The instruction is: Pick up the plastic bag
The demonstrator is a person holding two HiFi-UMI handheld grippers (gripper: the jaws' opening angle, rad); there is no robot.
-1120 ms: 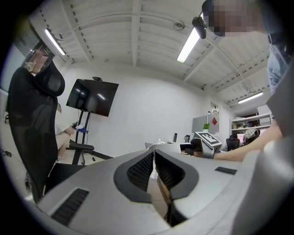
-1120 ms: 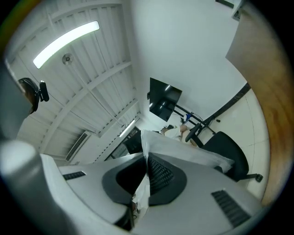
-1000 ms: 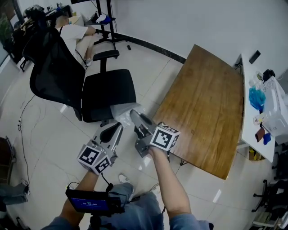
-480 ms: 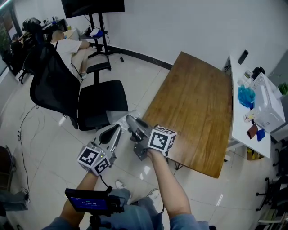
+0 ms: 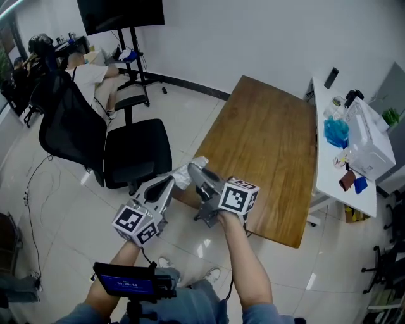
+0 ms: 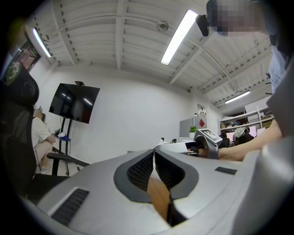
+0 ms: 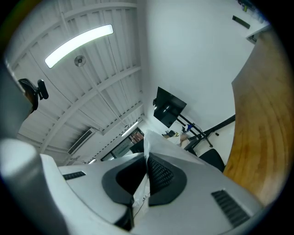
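A pale tiled floor (image 5: 57, 209) fills the left and near side of the room, and a plain white wall (image 5: 253, 38) closes the far side. Overhead, the left gripper view shows a ribbed white ceiling (image 6: 115, 36) with a long tube light (image 6: 177, 30).

A bare wooden table (image 5: 266, 152) runs from the far wall toward the near side, right of centre. Just right of it stands a white desk (image 5: 329, 180) holding a white box (image 5: 367, 142) and a crumpled blue thing (image 5: 335, 133). A black office chair (image 5: 133, 152) stands on the floor left of the table. Far left, a dark screen (image 5: 120, 12) sits on a wheeled stand (image 5: 136, 57), with a seated person (image 5: 88, 76) beside it.

Both grippers hang in the air at the table's near-left edge, pointing away from the person.

- The right gripper (image 5: 195, 168) has its jaws pressed together on a fold of the plastic bag (image 5: 183, 176), with film showing between the pads.
- The left gripper (image 5: 170, 182), just left of it, has its jaws meeting at the tips, with a thin white edge of the bag poking out beyond them.

The clear bag is bunched between the two tips, above the floor and off the table.
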